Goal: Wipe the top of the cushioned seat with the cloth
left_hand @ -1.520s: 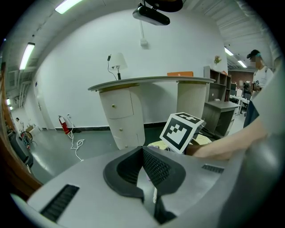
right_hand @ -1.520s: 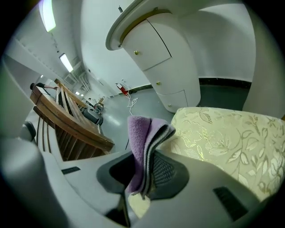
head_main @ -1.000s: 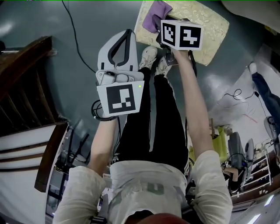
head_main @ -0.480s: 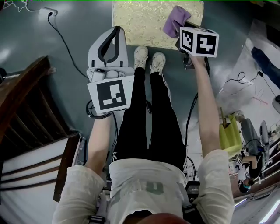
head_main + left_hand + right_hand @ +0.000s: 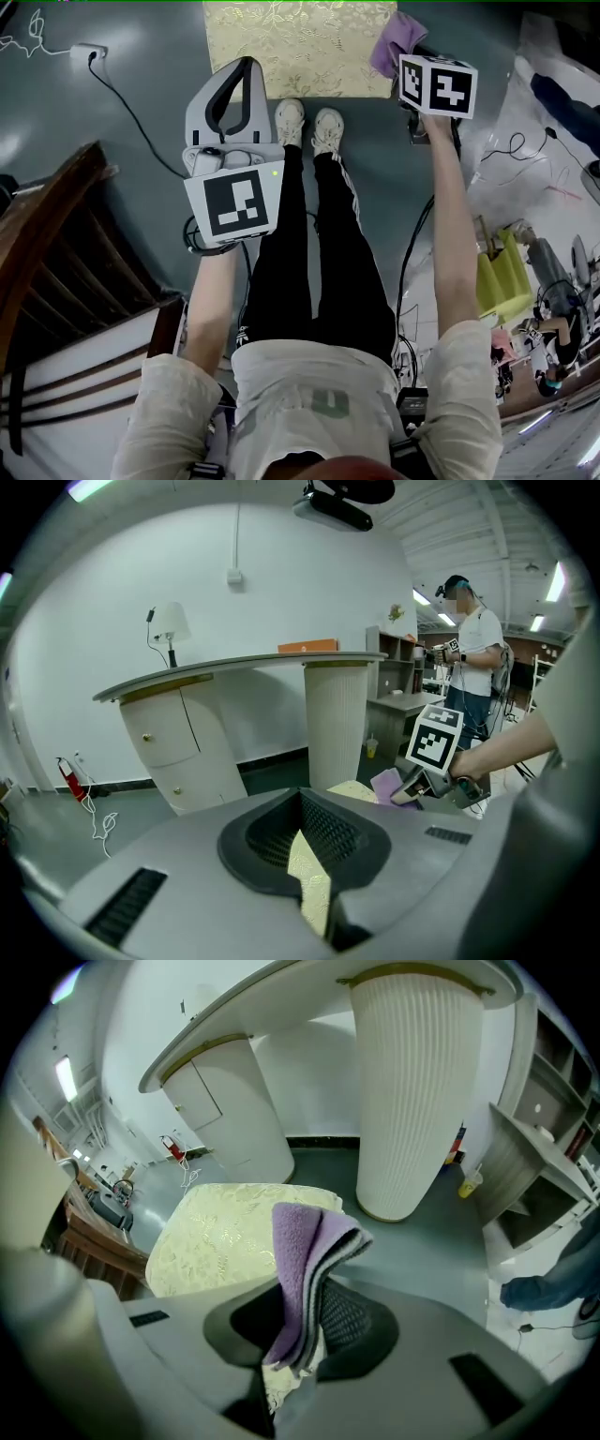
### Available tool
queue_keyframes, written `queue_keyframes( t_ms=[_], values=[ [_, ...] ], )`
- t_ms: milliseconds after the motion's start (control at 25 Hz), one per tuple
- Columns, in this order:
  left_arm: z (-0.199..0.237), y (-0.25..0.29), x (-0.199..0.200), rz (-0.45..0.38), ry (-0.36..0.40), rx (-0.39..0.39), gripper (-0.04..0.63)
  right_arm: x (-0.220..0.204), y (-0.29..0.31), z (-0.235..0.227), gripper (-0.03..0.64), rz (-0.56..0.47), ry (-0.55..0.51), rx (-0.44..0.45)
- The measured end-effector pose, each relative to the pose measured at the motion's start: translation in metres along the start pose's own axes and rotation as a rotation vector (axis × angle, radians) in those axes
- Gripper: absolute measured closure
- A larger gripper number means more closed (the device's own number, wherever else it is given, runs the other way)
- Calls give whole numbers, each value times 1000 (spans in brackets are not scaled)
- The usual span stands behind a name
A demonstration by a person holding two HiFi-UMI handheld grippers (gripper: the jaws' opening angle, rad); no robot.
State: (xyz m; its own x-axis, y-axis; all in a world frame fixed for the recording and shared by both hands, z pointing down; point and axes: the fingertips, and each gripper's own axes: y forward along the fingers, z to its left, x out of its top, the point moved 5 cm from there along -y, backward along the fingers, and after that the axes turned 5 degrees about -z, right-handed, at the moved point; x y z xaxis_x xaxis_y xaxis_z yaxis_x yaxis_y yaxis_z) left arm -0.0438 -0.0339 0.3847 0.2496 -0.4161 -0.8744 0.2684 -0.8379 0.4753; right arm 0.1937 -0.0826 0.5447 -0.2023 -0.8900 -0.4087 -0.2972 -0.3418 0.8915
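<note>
Two hand-held grippers are up, but only one has a share in the wipe. No view shows any mark on the seat, so how much of its top is wiped cannot be read. By my judgement the stroke is at the seat's right edge or just off it, with most of the top to the left yet to be covered.

Left hand-held gripper: its jaws are drawn together on nothing. It is held out on a bent forearm before the seat's near-left edge, tips pointing toward the seat, and it appears idle.

Right hand-held gripper: clamped on the folded purple cloth, which stands up out of the jaws. That arm is stretched nearly straight, putting the cloth at the seat's near-right corner. Whether cloth and seat touch, I cannot tell.
</note>
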Motion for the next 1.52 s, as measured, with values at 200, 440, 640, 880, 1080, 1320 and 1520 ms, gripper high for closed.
queue_keyframes(
  t_ms=[200, 440, 640, 880, 1080, 1320, 1520],
  values=[
    [-2, -2, 1, 0, 15, 2, 589, -5, -3, -16, 528, 5, -17, -42],
    [-2, -5, -3, 13, 14, 9, 589, -4, 0, -19, 528, 22, -58, -57],
    [-5, -8, -4, 8, 8, 15, 589, -6, 0, -21, 526, 23, -69, -70],
    [-4, -17, 13, -12, -7, 22, 589, 29, -59, 13, 526, -170, -64, -10],
    [-2, -24, 39, -38, -40, 39, 589, 64, -157, 68, 526, -447, -105, -26],
    [-6, -35, 67, -63, -71, 34, 589, 62, -217, 107, 526, -571, -24, -38],
    [2, -40, 69, -68, -92, 44, 589, 66, -213, 126, 526, -565, -40, 17]
  ],
)
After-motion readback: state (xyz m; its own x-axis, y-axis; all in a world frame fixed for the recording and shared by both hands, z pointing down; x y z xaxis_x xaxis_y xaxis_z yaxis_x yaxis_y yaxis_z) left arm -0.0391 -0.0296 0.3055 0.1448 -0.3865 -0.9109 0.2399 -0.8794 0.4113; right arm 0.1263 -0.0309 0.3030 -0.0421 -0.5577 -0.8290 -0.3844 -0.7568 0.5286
